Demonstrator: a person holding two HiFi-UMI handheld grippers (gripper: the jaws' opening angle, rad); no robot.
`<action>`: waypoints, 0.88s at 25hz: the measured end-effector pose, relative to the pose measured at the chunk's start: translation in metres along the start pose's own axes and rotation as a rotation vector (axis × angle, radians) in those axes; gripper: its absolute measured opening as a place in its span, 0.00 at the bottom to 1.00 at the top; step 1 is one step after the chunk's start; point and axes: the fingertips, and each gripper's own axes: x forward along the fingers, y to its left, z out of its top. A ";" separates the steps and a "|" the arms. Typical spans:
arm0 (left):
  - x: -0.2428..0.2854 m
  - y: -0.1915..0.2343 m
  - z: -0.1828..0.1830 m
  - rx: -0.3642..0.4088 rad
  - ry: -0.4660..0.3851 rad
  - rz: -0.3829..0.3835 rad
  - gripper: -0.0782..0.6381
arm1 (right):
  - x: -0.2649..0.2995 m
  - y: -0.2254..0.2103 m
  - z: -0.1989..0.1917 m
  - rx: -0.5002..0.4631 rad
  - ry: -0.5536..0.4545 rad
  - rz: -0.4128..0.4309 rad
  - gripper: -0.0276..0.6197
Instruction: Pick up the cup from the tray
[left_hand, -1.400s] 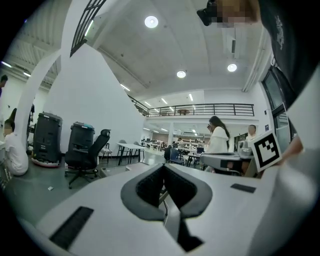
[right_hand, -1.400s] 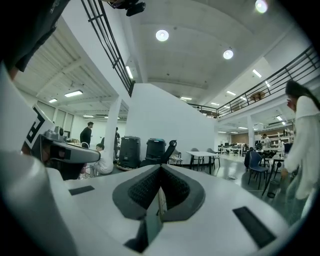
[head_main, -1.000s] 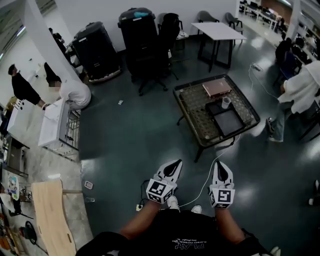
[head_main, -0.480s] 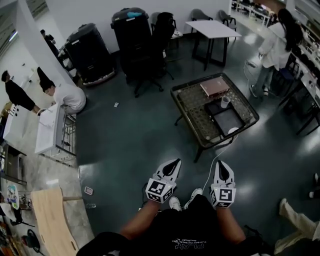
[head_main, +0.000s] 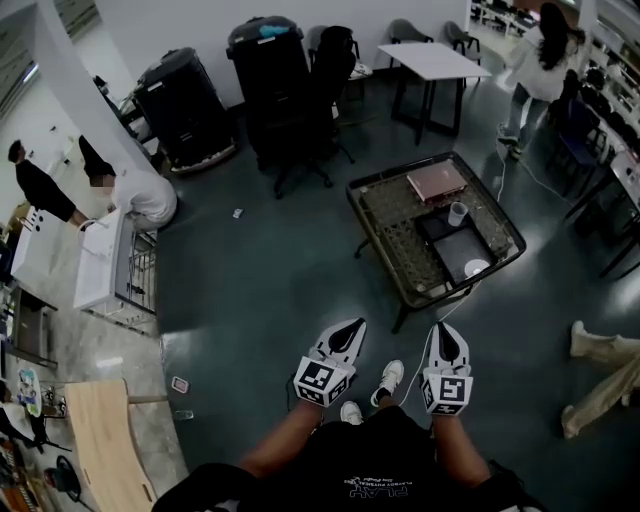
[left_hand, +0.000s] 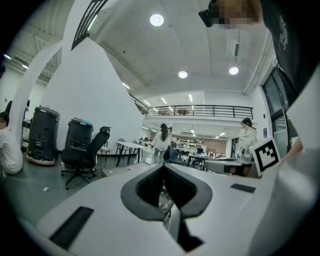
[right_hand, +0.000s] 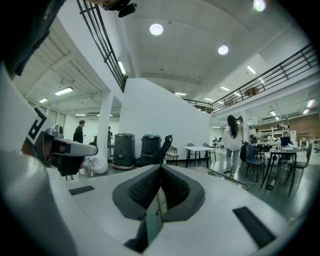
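Holding left tongs (head_main: 349, 327) and right tongs (head_main: 443, 331) closed, empty, level: cup (head_main: 457, 213) on tray (head_main: 452, 252) well ahead (not yet within reach).

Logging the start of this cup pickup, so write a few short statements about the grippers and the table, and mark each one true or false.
1. The cup stands on the low table, at the far end of the dark tray. True.
2. The right gripper holds the cup. False: its fingers are shut on nothing, close to the person's body and well short of the table.
3. A flat pink box lies on the table beyond the cup. True.
4. The left gripper has its fingers wide apart. False: they are together, with nothing between them.
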 end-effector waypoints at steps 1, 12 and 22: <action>0.004 0.003 0.000 0.002 0.003 0.002 0.12 | 0.004 -0.001 -0.001 0.004 0.001 0.003 0.06; 0.056 0.031 -0.005 0.012 0.050 0.025 0.12 | 0.054 -0.036 -0.010 -0.007 0.031 0.037 0.06; 0.110 0.034 0.007 0.032 0.061 0.019 0.12 | 0.091 -0.077 -0.003 0.008 0.027 0.047 0.06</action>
